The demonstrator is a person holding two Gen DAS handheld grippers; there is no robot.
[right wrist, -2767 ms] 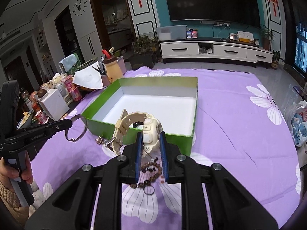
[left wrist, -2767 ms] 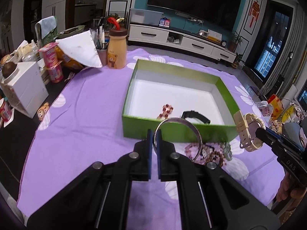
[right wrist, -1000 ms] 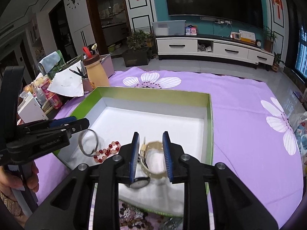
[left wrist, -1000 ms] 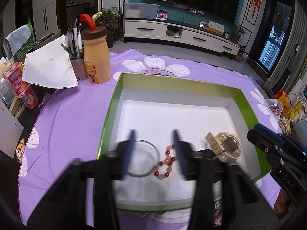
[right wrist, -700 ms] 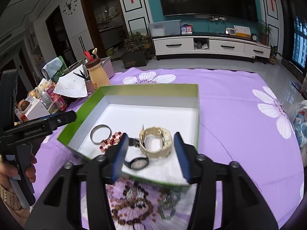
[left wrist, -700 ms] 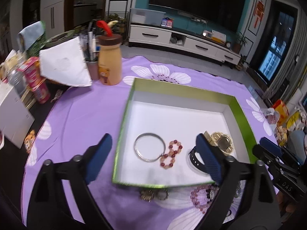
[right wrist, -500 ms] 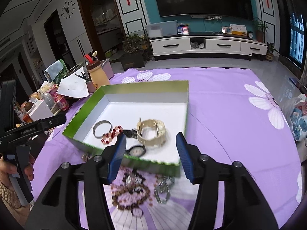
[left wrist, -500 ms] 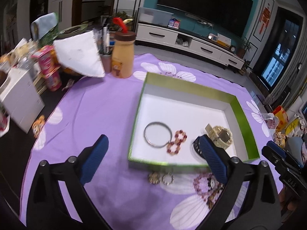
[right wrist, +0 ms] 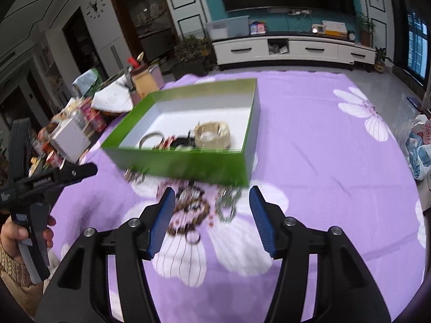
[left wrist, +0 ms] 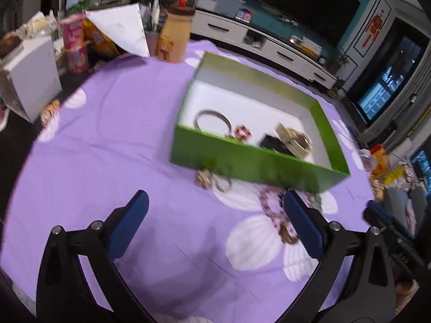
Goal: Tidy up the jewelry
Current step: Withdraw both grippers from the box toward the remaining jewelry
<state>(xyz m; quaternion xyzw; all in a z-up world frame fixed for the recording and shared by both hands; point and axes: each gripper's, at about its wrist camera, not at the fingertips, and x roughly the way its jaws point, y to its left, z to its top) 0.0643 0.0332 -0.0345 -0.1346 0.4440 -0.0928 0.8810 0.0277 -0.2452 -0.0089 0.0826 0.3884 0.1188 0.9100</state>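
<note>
On my left wrist camera, I am looking at the left gripper [left wrist: 215,223] with its blue pads standing wide apart and nothing between them, over the purple flowered cloth [left wrist: 113,140]. Ahead, the green box [left wrist: 258,161] is sitting on the cloth, white inside. In it a silver bangle [left wrist: 212,119] is lying flat at the left, a small red bead bracelet [left wrist: 242,132] just beside it, then a black watch [left wrist: 270,142] and a cream chunky watch [left wrist: 295,140] touching each other. Outside the near wall, a small gold piece [left wrist: 203,178] and a ring [left wrist: 223,183] are lying on the cloth, with a brown bead string [left wrist: 277,215] to their right. Everything is slightly blurred.

On my right wrist camera, the right gripper [right wrist: 211,215] is opening, its jaws empty. Between and beyond its pads, a heap of brown beads [right wrist: 191,210] and a silvery chain [right wrist: 227,202] are lying on the cloth near the box [right wrist: 188,164]. The cream watch [right wrist: 212,134] is sitting upright inside. A hand [right wrist: 16,238] is holding the left gripper's handle at the left edge.
</note>
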